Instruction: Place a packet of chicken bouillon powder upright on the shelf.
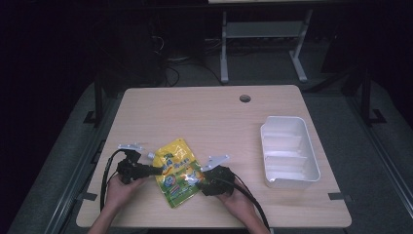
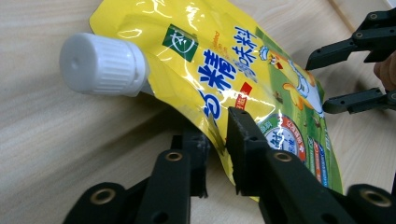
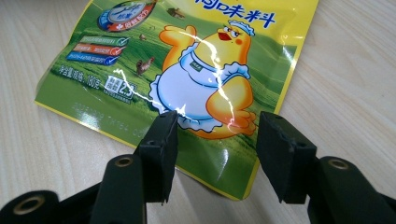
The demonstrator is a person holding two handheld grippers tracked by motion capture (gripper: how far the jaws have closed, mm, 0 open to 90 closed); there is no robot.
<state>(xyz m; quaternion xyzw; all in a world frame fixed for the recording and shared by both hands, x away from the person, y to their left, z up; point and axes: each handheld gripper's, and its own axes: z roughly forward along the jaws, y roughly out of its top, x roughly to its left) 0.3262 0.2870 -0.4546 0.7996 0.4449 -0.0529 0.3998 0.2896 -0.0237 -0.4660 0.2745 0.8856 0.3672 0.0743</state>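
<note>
white tray [image 1: 290, 152] on wooden table [image 1: 204, 114]

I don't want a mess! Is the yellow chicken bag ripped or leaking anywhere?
No rip or spill shows. The yellow pouch lies flat on the table, slanted, with its white cap on. The left gripper pinches one edge, lifting and creasing it a little. The right gripper has open jaws over the other end. The white tray sits empty.

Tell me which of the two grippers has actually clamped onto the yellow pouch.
The left gripper: its jaws pinch the edge of the yellow pouch below the white cap. The right gripper stands open, jaws straddling the pouch's corner.
</note>
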